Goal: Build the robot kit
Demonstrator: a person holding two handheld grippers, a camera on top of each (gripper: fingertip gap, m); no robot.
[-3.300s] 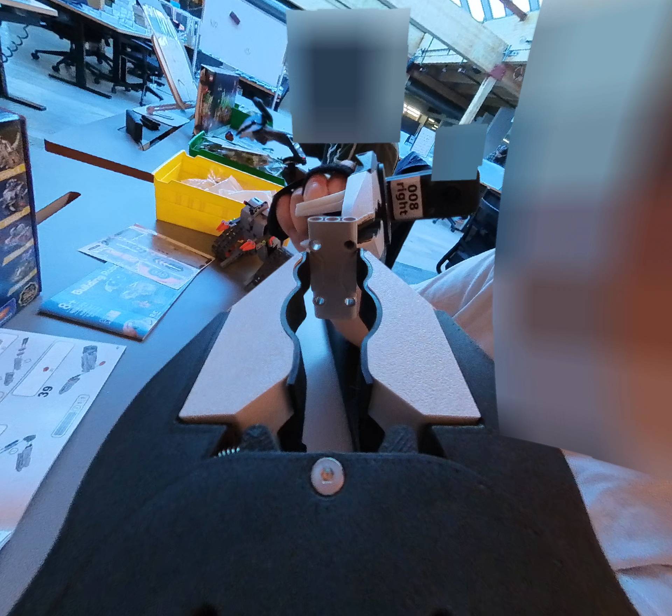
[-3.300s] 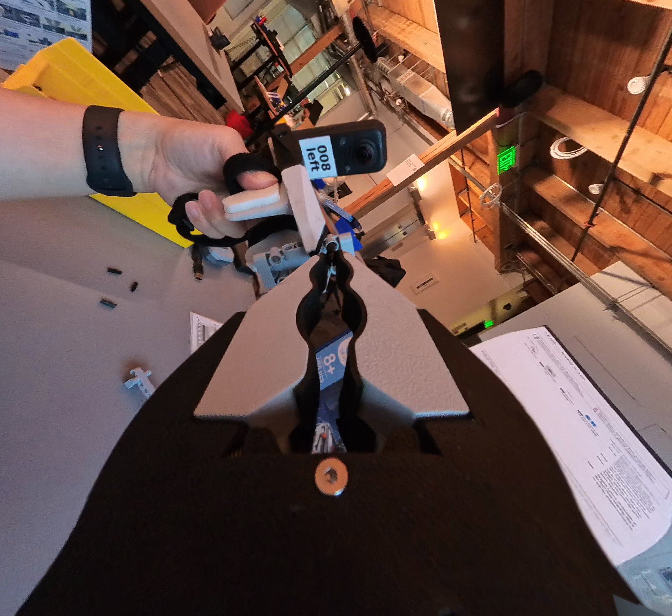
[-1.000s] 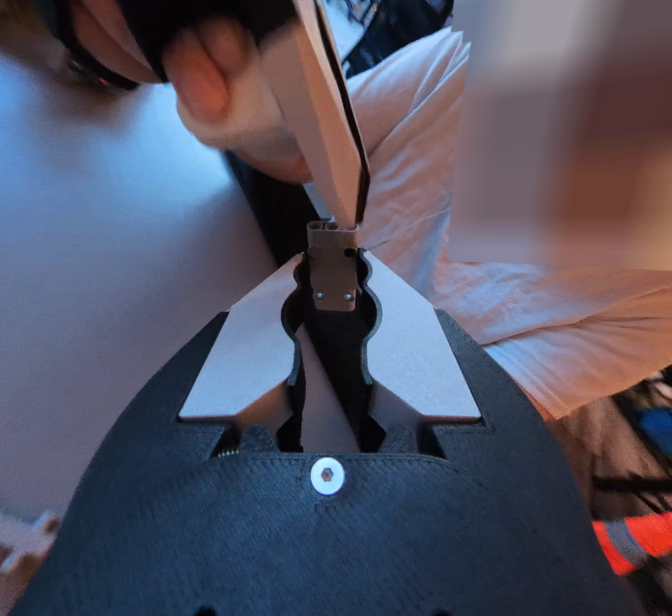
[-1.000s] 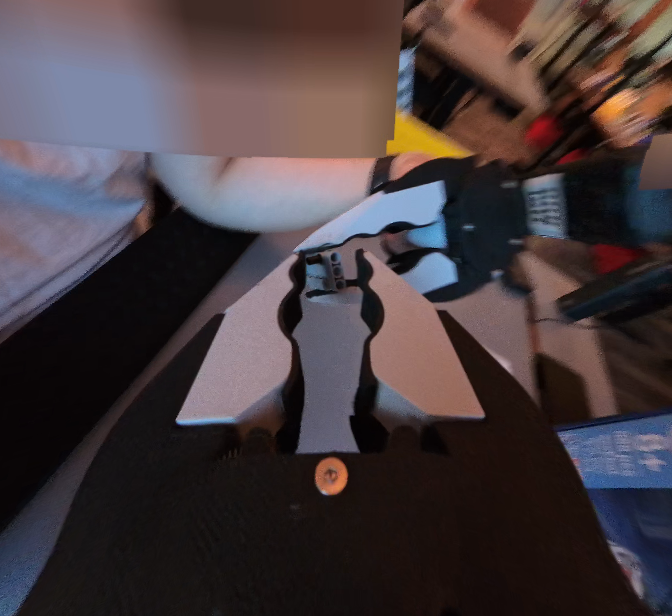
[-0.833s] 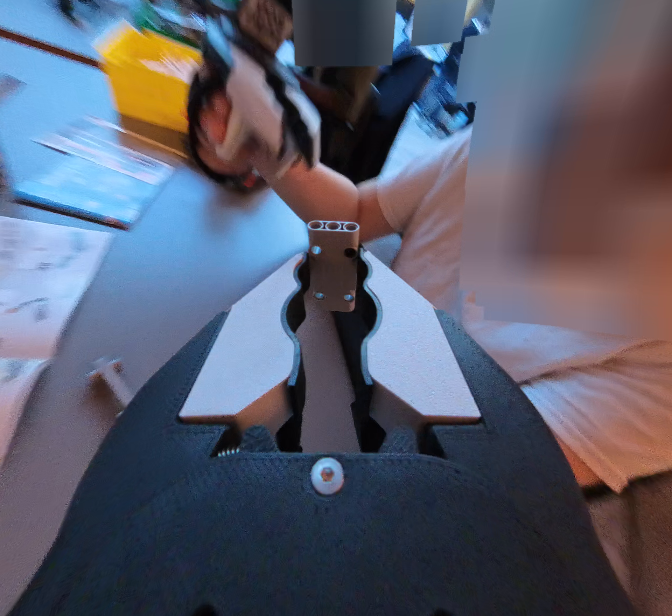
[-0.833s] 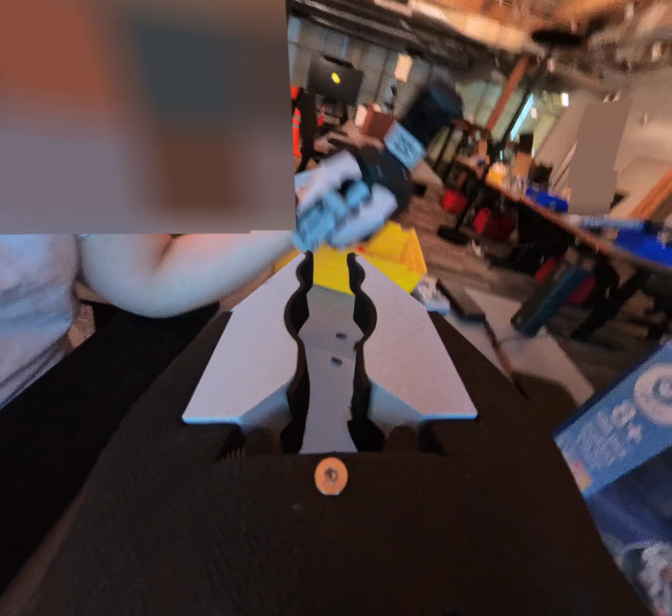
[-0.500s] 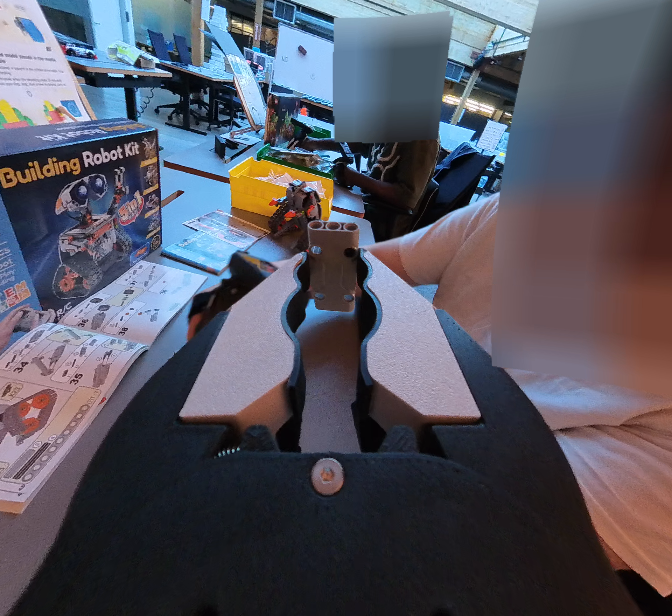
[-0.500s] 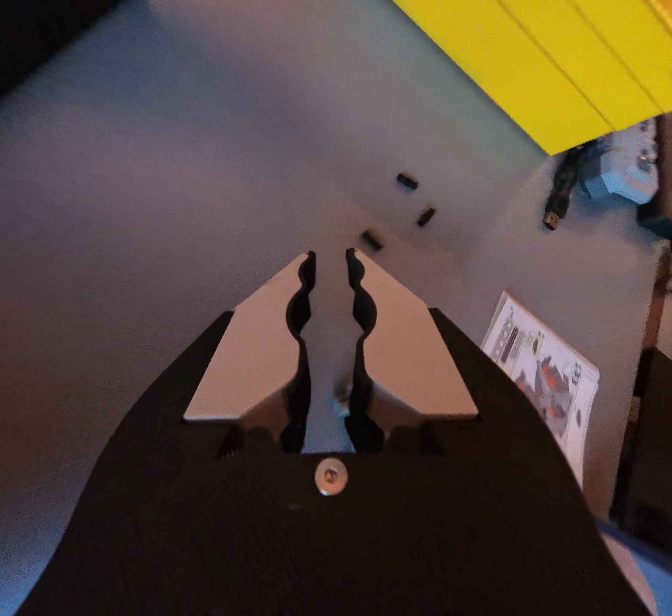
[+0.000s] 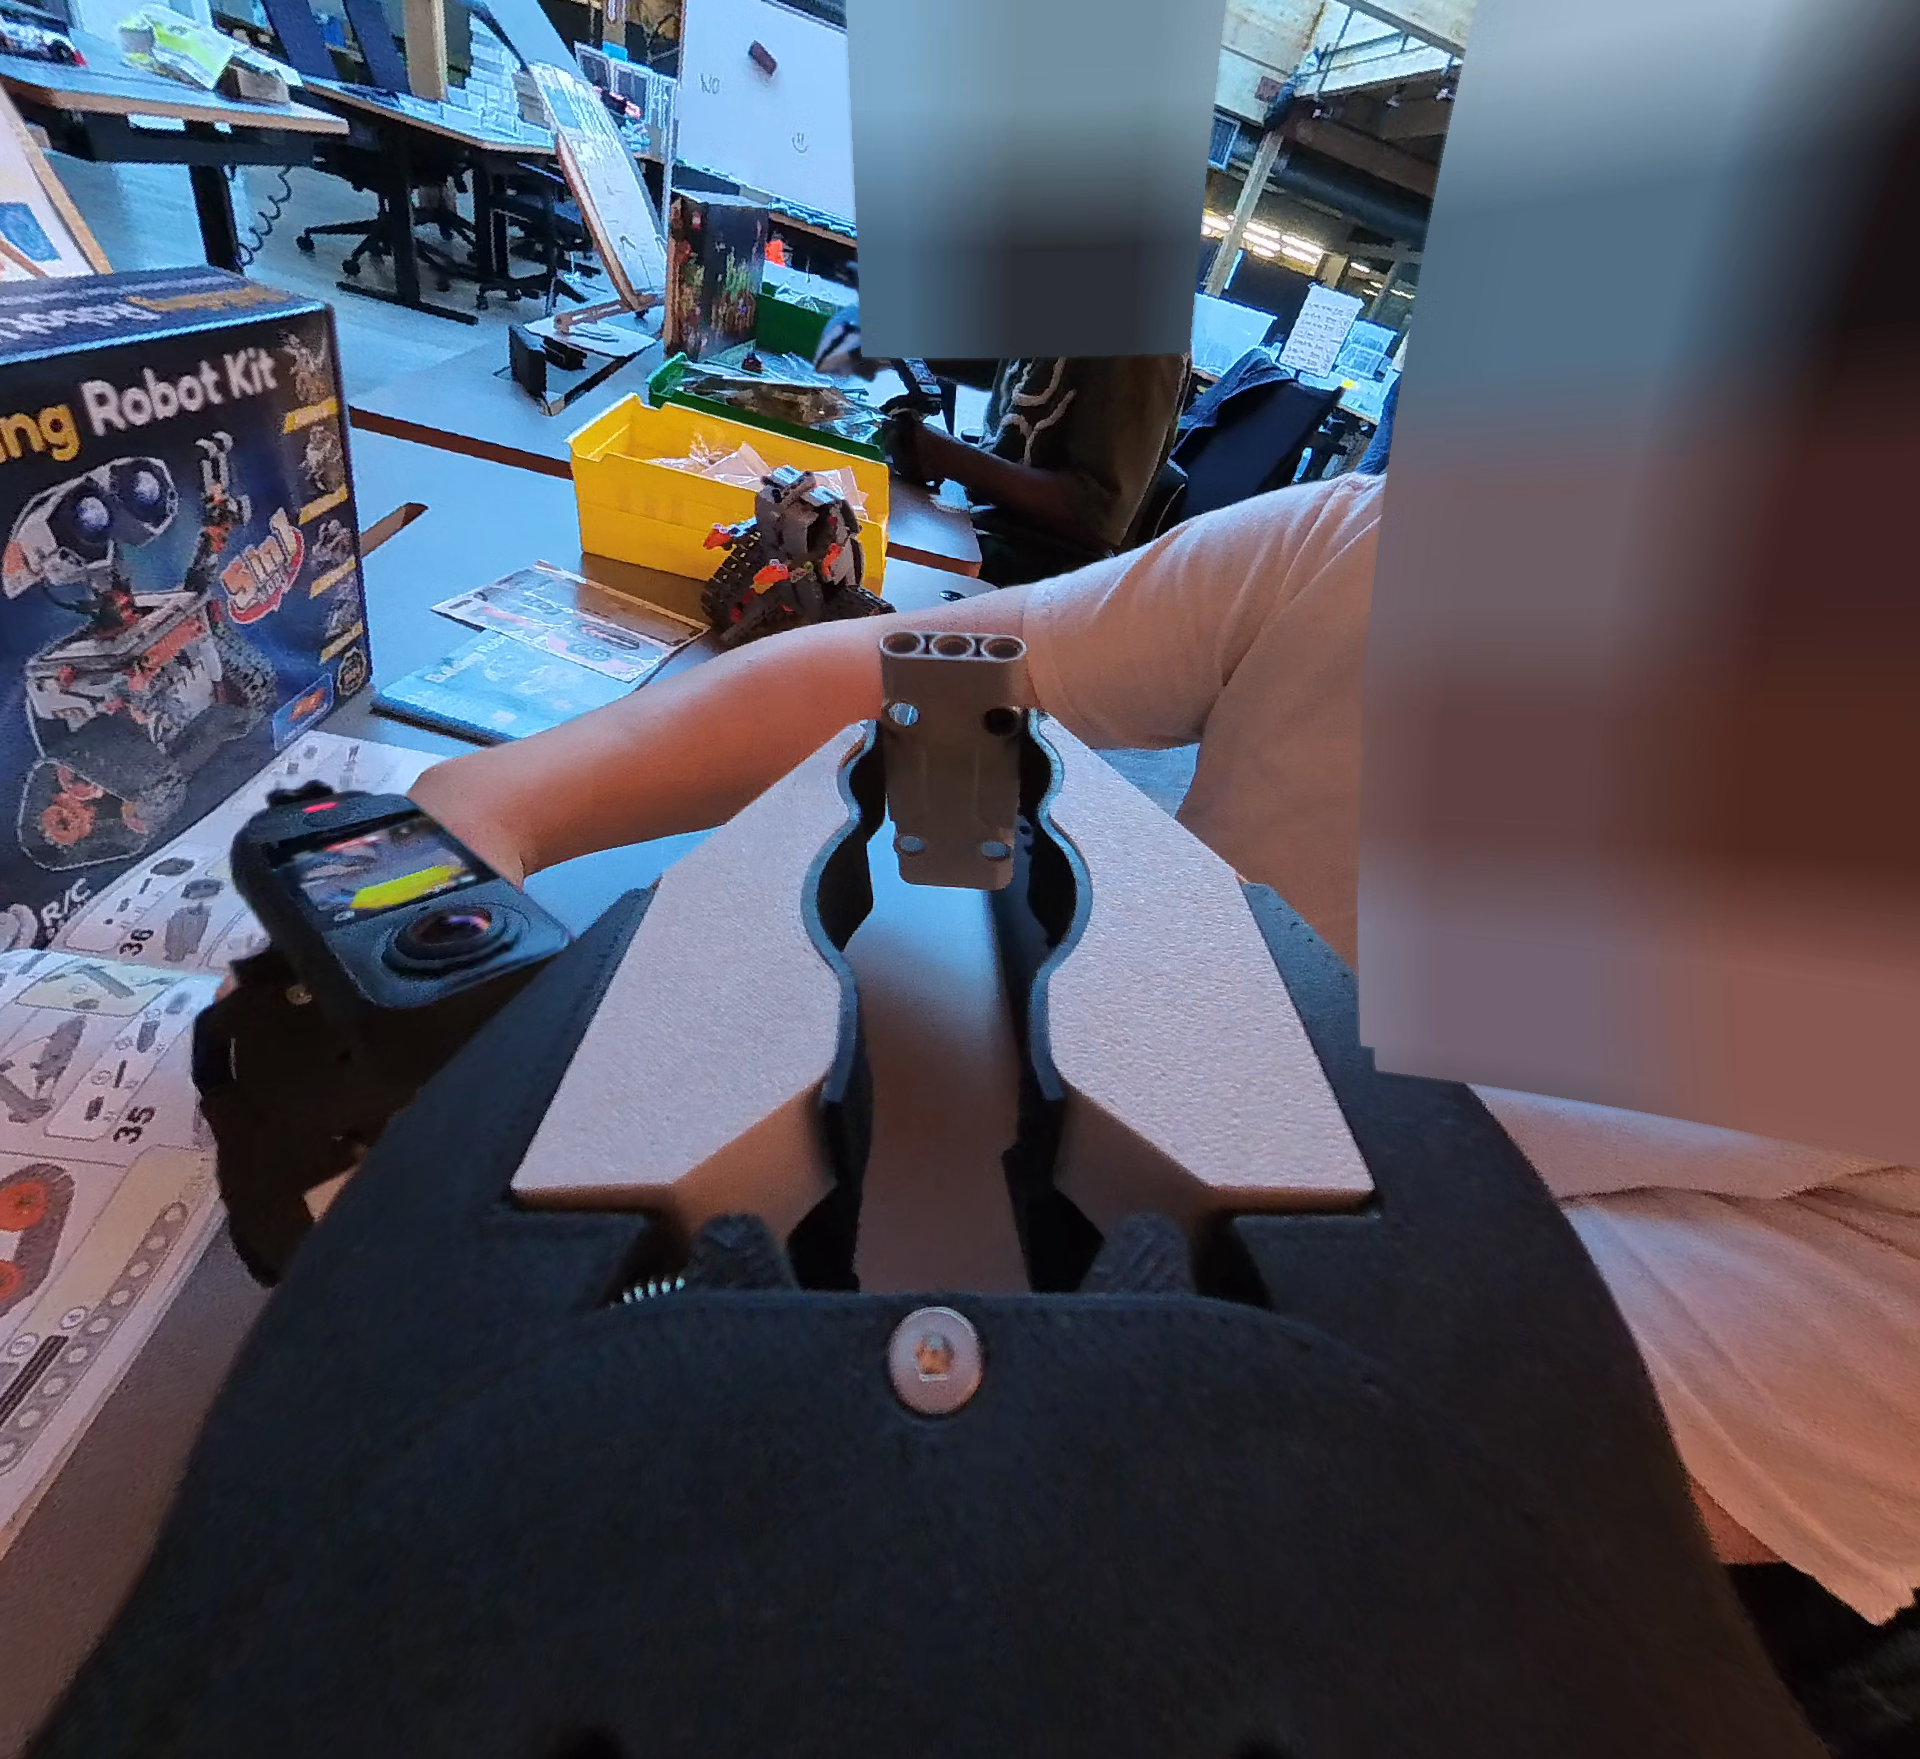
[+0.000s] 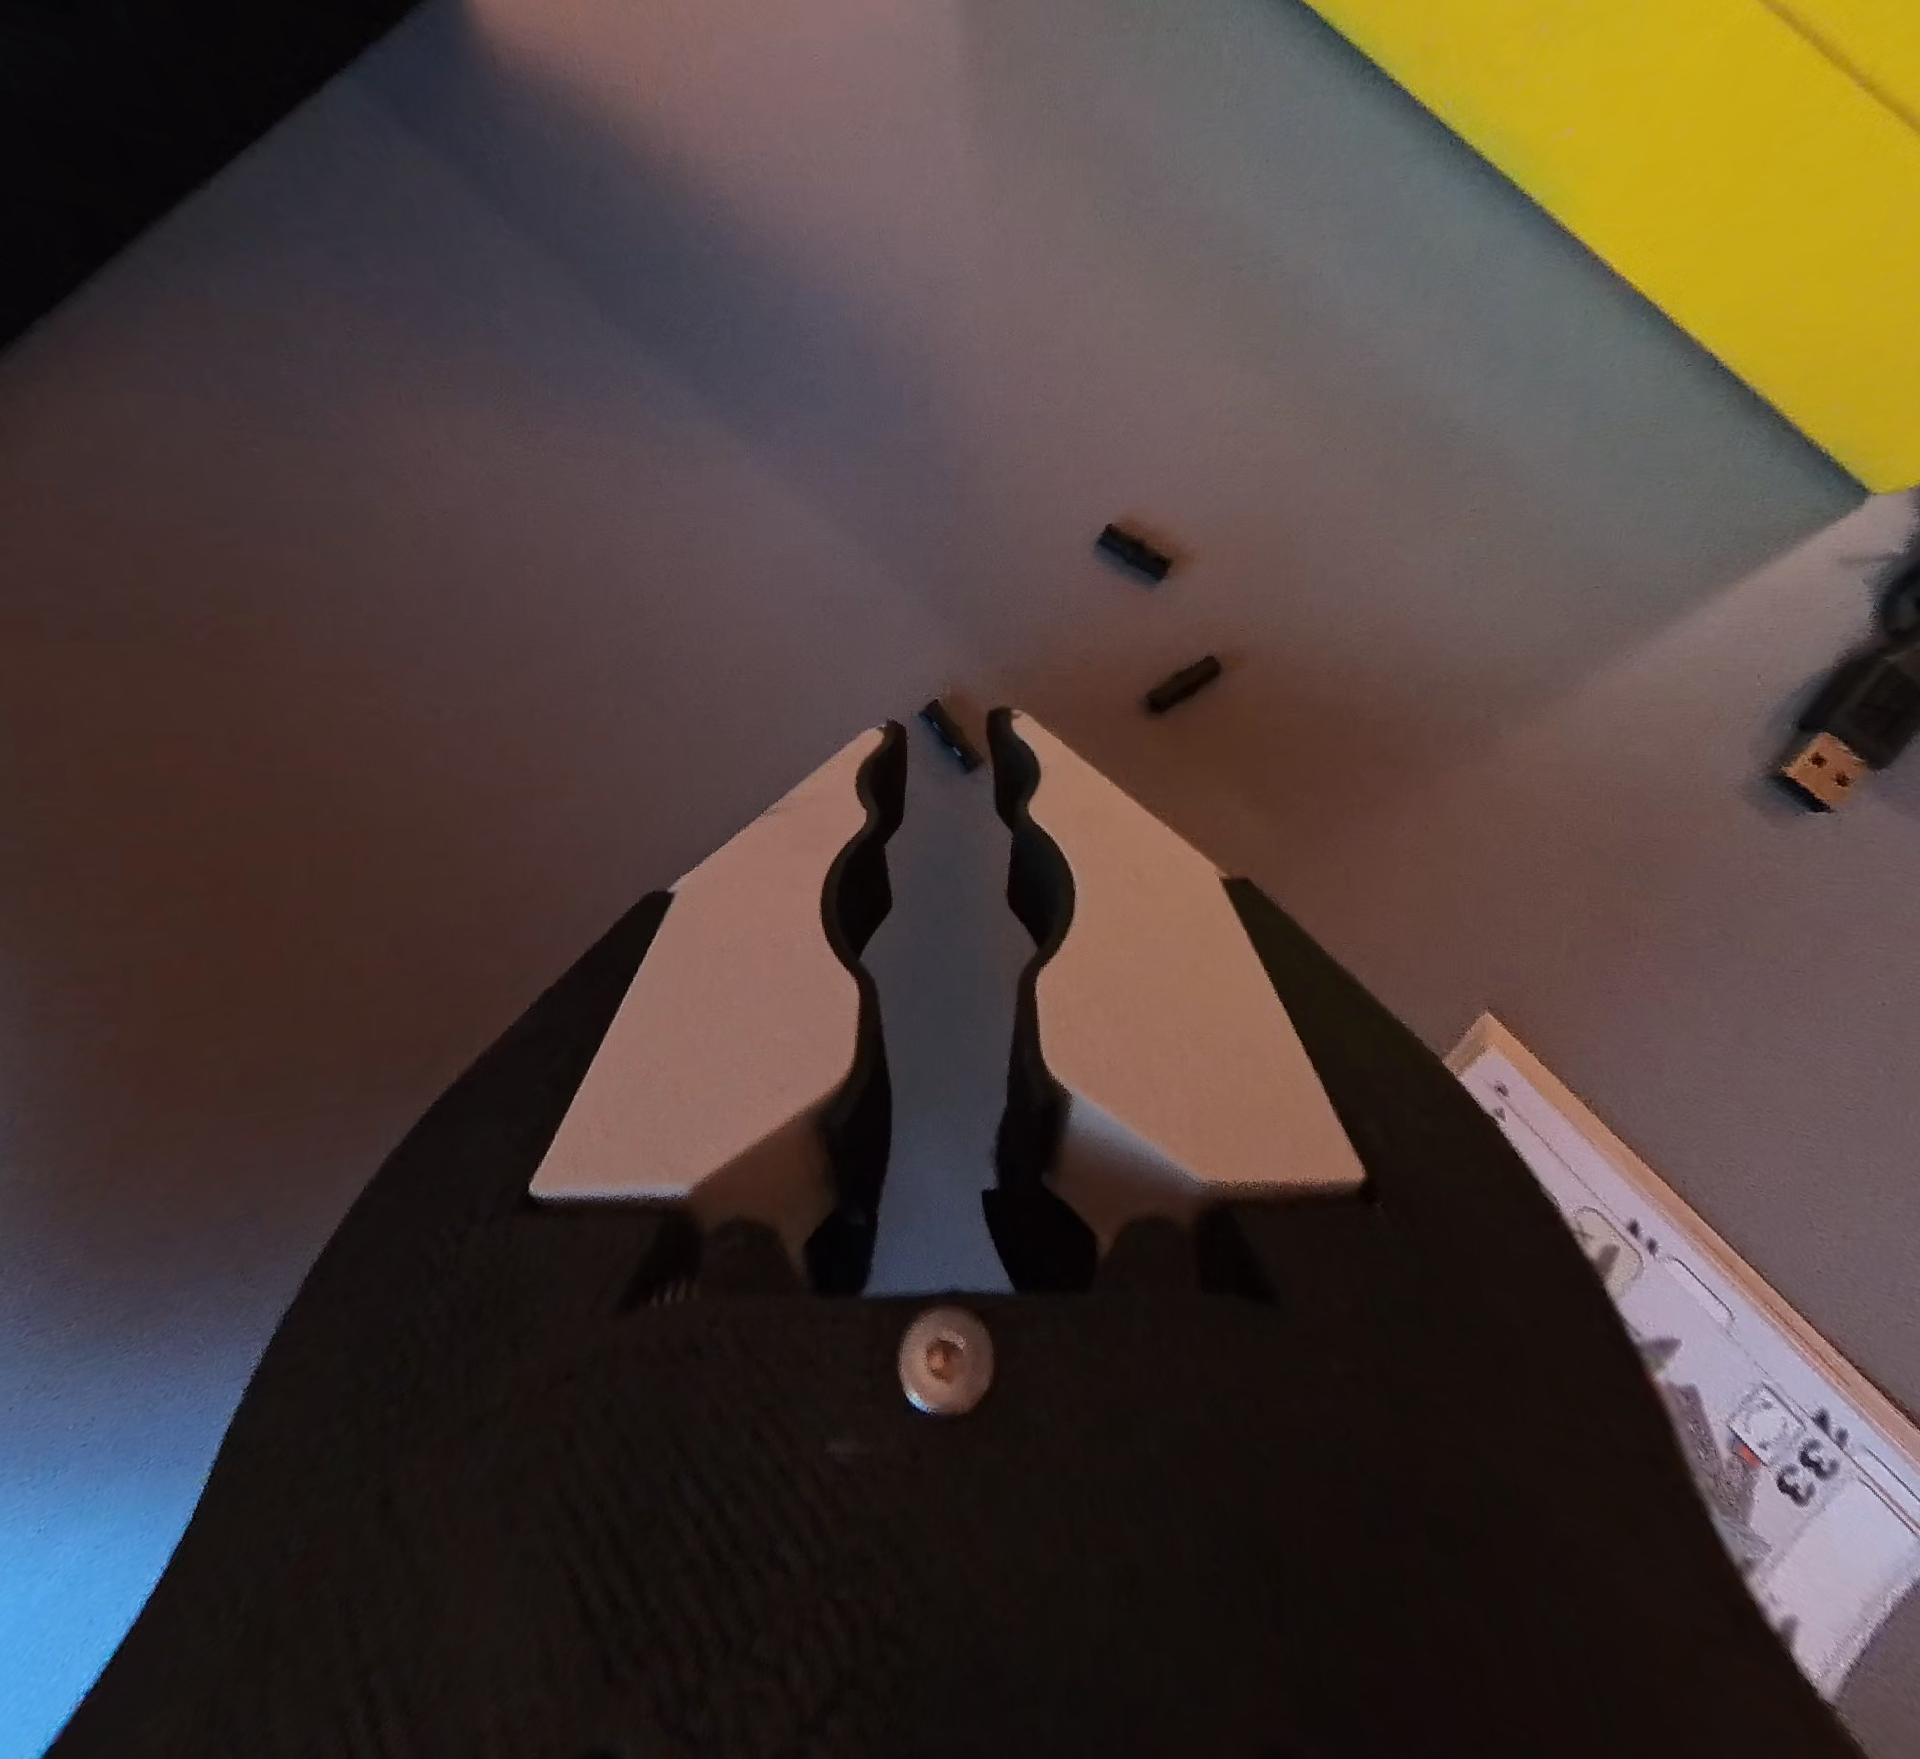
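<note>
Up front, left tool (image 9: 951, 753) clamps grey beam (image 9: 948, 764) (printed kit box (image 9: 166, 556) nearby).

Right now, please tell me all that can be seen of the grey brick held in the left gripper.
The grey building brick is a short, flat beam of matte plastic. Its top end shows three round holes in a row; its face shows four small holes, two above and two below. It stands upright and is clamped at its lower sides between the fingertips of the left gripper, off the table. Nothing else touches it.

Yellow bin (image 9: 665, 504), boxed robot kit (image 9: 177, 566), booklets (image 9: 561, 639)
</note>
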